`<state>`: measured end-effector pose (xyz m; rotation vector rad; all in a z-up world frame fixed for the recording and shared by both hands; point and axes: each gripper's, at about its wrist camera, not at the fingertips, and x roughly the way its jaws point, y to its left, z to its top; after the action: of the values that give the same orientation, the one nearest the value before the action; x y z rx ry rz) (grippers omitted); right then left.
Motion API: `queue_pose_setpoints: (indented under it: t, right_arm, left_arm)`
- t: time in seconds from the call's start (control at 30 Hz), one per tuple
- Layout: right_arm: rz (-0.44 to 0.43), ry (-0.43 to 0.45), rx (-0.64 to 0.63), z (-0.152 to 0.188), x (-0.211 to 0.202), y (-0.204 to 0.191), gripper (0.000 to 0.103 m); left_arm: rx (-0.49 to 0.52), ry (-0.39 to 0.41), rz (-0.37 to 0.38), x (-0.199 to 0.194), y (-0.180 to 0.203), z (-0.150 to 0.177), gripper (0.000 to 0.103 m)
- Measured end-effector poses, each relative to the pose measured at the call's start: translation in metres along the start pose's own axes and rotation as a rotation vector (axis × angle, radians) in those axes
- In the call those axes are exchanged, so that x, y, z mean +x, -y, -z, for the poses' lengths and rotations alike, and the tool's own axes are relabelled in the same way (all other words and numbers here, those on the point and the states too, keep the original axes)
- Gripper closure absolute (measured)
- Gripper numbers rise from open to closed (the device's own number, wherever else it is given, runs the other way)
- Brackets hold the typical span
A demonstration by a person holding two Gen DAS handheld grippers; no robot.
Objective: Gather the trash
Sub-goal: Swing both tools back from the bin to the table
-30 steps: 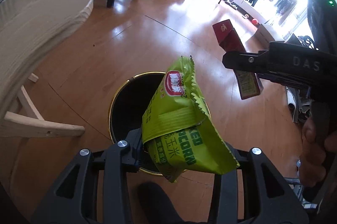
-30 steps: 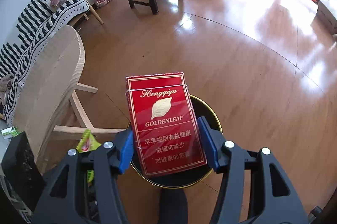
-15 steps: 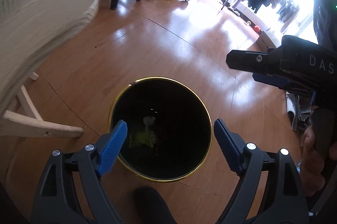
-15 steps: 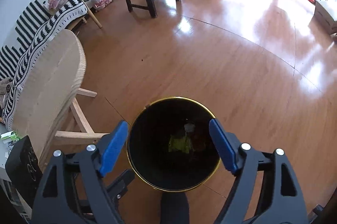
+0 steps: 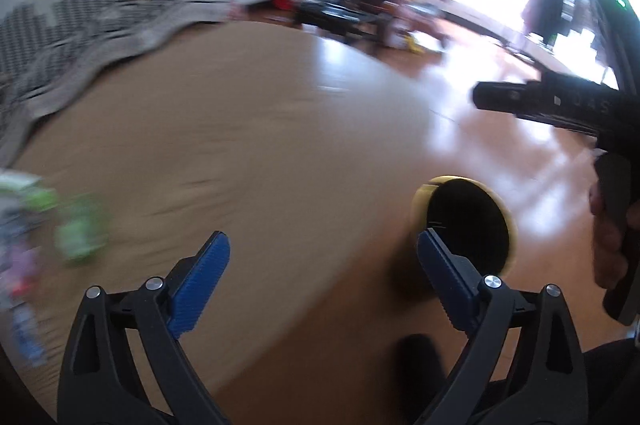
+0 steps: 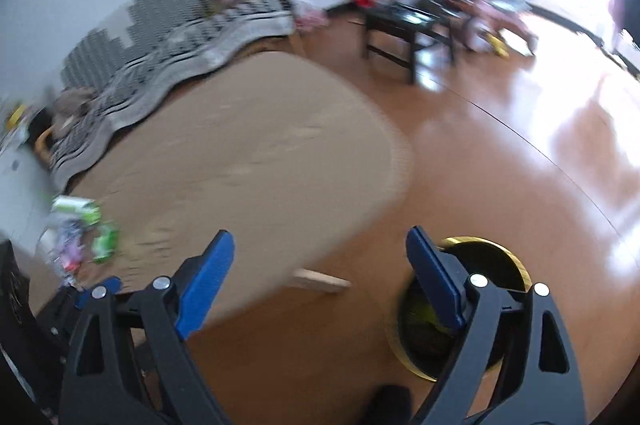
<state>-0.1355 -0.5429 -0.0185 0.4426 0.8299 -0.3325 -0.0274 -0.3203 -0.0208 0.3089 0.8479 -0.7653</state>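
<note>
Both views are blurred by motion. My left gripper [image 5: 324, 265] is open and empty over the light wooden table [image 5: 248, 145]. My right gripper [image 6: 320, 261] is open and empty above the table's edge [image 6: 384, 193]. The black bin with a gold rim [image 5: 472, 221] stands on the floor at the right, with green trash inside it in the right wrist view [image 6: 424, 313]. More trash, green and mixed wrappers [image 5: 76, 229], lies at the table's left end; it also shows in the right wrist view [image 6: 84, 237]. The right gripper's body [image 5: 560, 105] shows at the right of the left wrist view.
A black-and-white striped cloth [image 6: 168, 37] covers the far side of the table area. A dark wooden chair [image 6: 408, 25] and a pink tricycle [image 6: 500, 17] stand on the wooden floor [image 6: 520, 153] at the back. A table leg brace [image 6: 320, 281] sticks out beneath the table edge.
Both grippers opened and dropped the green snack bag and the red cigarette box into the bin. Both have since swung left and up from the bin toward the table.
</note>
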Motion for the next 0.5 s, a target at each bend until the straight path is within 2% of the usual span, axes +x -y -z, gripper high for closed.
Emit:
queue_pose_setpoints:
  t: [0.17, 0.3, 0.4, 0.5]
  right_arm:
    - [-0.11, 0.006, -0.148, 0.004, 0.015, -0.12, 0.015]
    - [-0.178, -0.004, -0.253, 0.014, 0.029, -0.206, 0.013]
    - [-0.206, -0.021, -0.329, 0.03, 0.041, -0.263, 0.012]
    - [-0.215, -0.022, -0.356, 0.043, 0.051, -0.296, 0.011]
  left_arm:
    - [-0.217, 0.044, -0.175, -0.064, -0.114, 0.035, 0.01]
    - [-0.413, 0.056, -0.255, -0.099, -0.192, 0.069, 0.009]
    - [-0.476, 0.061, -0.305, -0.114, -0.23, 0.091, 0.009]
    - [-0.511, 0.053, -0.323, -0.121, -0.253, 0.107, 0.009]
